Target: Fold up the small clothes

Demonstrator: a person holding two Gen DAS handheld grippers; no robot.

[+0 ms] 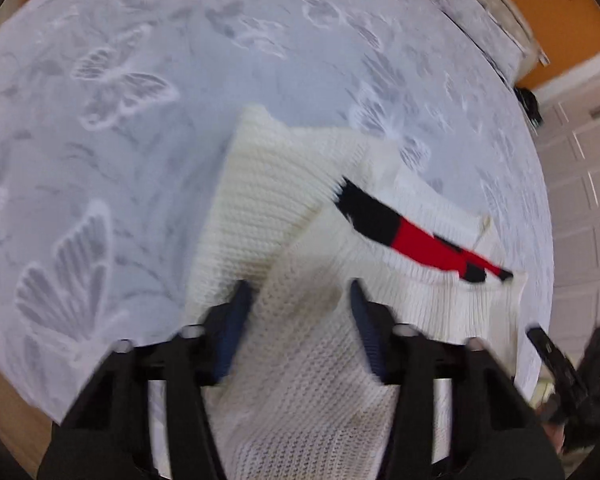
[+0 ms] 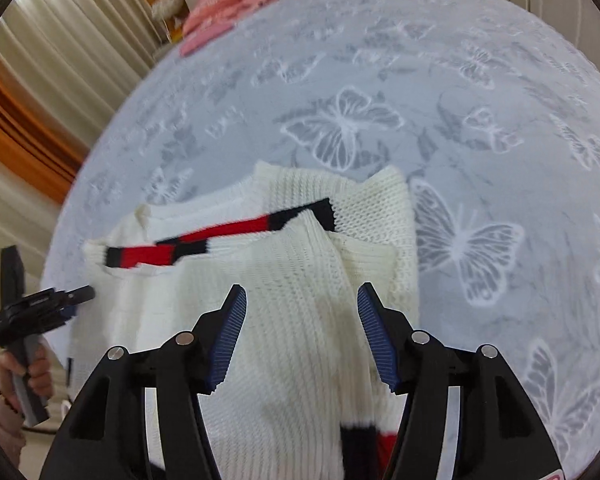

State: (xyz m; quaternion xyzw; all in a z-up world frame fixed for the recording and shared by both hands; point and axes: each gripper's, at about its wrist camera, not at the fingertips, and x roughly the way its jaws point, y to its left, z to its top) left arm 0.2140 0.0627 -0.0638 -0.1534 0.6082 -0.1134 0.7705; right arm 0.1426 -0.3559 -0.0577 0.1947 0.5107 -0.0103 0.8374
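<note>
My fingers: both pairs apart, gripping nothing
Sweater: half-folded on bed
Risk: loose knit may slump, undoing fold

The cream knit sweater with a red-and-black stripe lay partly folded on the butterfly-patterned bed; sleeves overlapped.

Motion blur smears the white knit sweater; its lower part runs off the bottom edge behind the left gripper.
</note>
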